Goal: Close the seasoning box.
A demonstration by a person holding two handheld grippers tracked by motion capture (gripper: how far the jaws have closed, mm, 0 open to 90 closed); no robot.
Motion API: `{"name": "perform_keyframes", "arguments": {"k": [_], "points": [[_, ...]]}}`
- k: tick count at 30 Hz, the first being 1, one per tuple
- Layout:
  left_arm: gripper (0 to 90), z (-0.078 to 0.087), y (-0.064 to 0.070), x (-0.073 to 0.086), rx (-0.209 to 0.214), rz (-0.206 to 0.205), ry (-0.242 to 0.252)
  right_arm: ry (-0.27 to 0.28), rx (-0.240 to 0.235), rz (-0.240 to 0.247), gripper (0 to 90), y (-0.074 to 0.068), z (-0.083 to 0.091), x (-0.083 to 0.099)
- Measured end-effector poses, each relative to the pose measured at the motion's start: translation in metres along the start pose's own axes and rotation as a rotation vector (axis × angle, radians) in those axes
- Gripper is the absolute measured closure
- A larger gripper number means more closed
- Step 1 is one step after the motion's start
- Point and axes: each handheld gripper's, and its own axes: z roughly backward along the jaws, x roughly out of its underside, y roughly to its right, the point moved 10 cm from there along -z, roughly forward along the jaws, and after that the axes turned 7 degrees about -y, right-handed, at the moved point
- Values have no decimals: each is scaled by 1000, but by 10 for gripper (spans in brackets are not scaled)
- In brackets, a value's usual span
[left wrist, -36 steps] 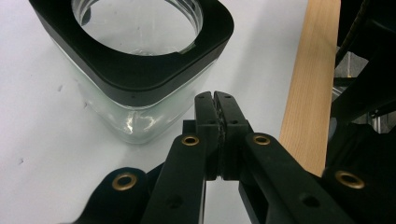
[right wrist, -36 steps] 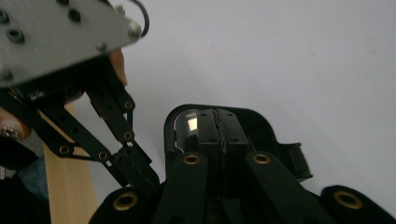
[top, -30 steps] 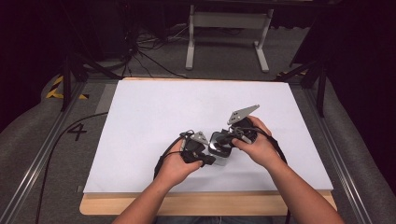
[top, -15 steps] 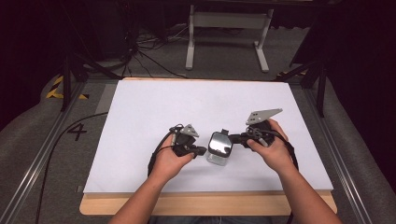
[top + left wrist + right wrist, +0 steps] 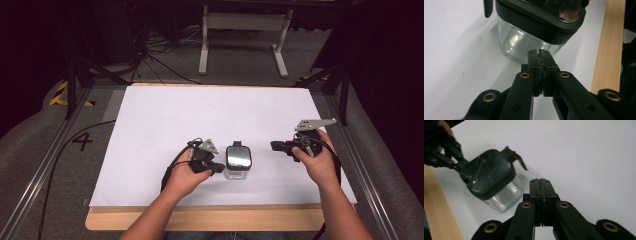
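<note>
A small clear square container with a black lid point(image 5: 238, 159) stands on the white table sheet point(image 5: 215, 115) near its front edge. My left gripper point(image 5: 220, 168) is just left of the container, jaws shut and empty, tips almost touching its glass wall point(image 5: 516, 43). My right gripper point(image 5: 273, 145) is held off to the right, shut with nothing in it, about a hand's width from the container point(image 5: 491, 178). A latch tab sticks out from the far side of the lid point(image 5: 515, 157).
The wooden table edge point(image 5: 200, 220) runs along the front below the sheet. Metal rails point(image 5: 45, 165) flank the table on both sides. A stand's legs point(image 5: 240, 45) and cables lie on the floor beyond the far edge.
Both grippers have come off the container and moved apart; the right hand has drawn away to the right, the left sits beside the container. The container now stands alone on the sheet.
</note>
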Motion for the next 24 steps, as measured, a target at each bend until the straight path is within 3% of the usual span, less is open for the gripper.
{"name": "perform_keyframes", "arguments": {"k": [2,3,4,6,8,9,10,14,16,17,18,20,24], "points": [[843,5,-4,3,-15,16,-8,-7,21,-15,899,9,1,6],[814,9,-8,5,-25,38,-3,-20,58,-27,888,20,-1,13],[805,18,-20,8,-50,67,8,-26,74,-36,862,26,-3,17],[790,23,-27,12,-73,83,1,-30,85,-45,852,30,-5,20],[773,34,-44,19,-111,122,15,-47,119,-83,812,48,-12,33],[767,44,-59,24,-128,172,43,-48,127,-95,799,52,-14,35],[754,44,-59,24,-128,172,43,-48,127,-95,799,52,-14,35],[719,58,-90,39,-198,227,66,-60,162,-120,707,73,-22,50],[696,63,-104,48,-219,258,89,-54,205,-113,640,86,-25,57],[681,63,-104,48,-219,258,89,-54,205,-113,640,86,-25,57],[665,67,-115,55,-234,275,115,-65,229,-124,602,96,-27,65],[638,70,-125,60,-249,296,145,-65,241,-134,549,103,-28,69],[595,72,-143,72,-281,291,162,-62,277,-150,499,115,-28,77]]}}
